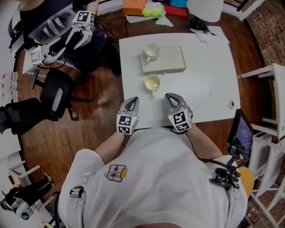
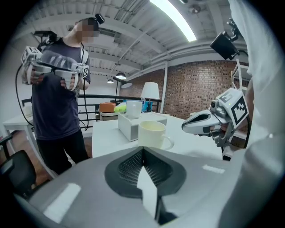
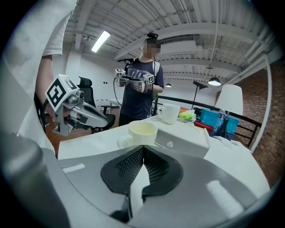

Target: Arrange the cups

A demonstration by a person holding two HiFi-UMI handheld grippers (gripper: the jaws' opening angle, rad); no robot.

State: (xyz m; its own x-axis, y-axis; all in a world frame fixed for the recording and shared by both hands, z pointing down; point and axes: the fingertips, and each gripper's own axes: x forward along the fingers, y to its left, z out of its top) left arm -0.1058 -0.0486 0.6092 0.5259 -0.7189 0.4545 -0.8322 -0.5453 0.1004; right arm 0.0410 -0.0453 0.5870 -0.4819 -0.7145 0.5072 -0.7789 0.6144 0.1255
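A cream cup stands on the white table, just in front of a shallow white tray. A white cup sits on the tray's left half. My left gripper and right gripper rest at the table's near edge, either side of the cream cup, both shut with nothing in them. The left gripper view shows the right gripper beside that cup; the right gripper view shows the left gripper and the white cup on the tray.
Another person with two grippers stands beyond the table's left side. A black office chair is on the wooden floor at left. Orange and green items and a lamp shade lie at the far end. White chairs stand at right.
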